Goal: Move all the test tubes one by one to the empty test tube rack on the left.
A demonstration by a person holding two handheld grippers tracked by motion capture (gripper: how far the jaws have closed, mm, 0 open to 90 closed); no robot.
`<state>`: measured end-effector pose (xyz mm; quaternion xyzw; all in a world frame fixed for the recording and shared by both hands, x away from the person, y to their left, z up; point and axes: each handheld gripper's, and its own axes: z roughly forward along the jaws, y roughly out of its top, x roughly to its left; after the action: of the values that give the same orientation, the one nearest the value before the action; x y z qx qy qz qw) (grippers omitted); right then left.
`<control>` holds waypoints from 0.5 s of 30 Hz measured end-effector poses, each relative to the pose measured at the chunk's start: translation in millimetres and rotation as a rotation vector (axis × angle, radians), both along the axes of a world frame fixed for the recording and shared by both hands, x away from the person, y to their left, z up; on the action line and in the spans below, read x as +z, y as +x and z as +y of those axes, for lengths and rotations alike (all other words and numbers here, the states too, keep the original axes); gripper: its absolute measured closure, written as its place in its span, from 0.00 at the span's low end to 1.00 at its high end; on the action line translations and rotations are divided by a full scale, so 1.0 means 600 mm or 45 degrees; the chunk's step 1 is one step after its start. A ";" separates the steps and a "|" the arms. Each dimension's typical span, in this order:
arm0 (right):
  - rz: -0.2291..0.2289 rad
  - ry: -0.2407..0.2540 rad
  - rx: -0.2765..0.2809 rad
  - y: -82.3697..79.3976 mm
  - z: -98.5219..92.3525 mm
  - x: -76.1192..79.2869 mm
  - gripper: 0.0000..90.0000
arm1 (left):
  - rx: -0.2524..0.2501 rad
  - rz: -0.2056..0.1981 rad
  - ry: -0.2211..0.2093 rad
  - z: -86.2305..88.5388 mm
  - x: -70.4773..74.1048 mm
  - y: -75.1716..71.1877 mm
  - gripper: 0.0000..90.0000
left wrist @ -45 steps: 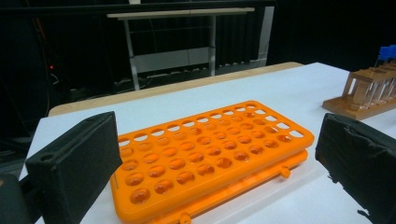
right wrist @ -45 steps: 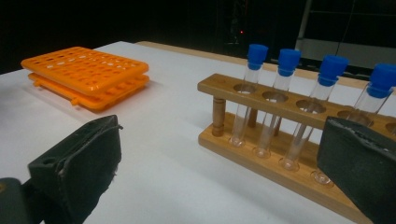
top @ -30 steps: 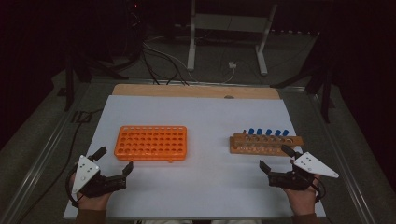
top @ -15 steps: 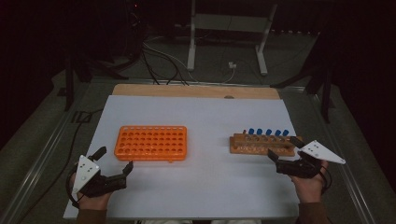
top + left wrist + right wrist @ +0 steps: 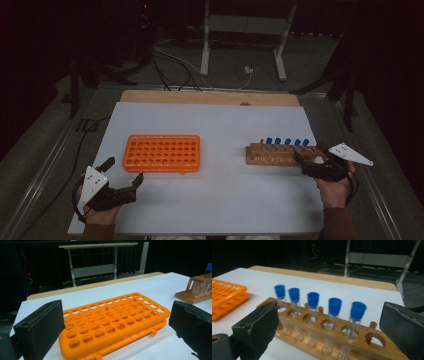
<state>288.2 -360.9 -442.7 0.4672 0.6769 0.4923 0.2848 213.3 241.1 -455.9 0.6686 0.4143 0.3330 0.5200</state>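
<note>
Where no writing reads, orange rack, blue-capped tubes

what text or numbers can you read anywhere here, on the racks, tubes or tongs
No text can be read in these pictures.
Orange rack: bare plastic, no lettering or well numbers visible.
Wooden rack: plain wood, no label.
Blue-capped tubes: no print or markings visible.
Left tongs and right tongs: no brand or numbers visible.
</note>
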 end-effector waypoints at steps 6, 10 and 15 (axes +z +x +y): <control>0.038 0.013 -0.021 0.016 -0.010 -0.008 0.12 | 0.004 -0.003 -0.007 0.001 0.000 0.000 0.01; 0.045 0.002 -0.047 0.021 -0.016 -0.012 0.30 | 0.002 -0.001 -0.006 0.001 0.000 0.000 0.01; 0.056 -0.011 -0.062 0.024 -0.020 -0.017 0.50 | 0.005 -0.003 -0.010 0.001 0.000 0.000 0.01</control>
<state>302.9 -372.8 -452.8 0.4931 0.6736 0.4719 0.2836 213.3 242.0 -455.9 0.6655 0.4162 0.3330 0.5225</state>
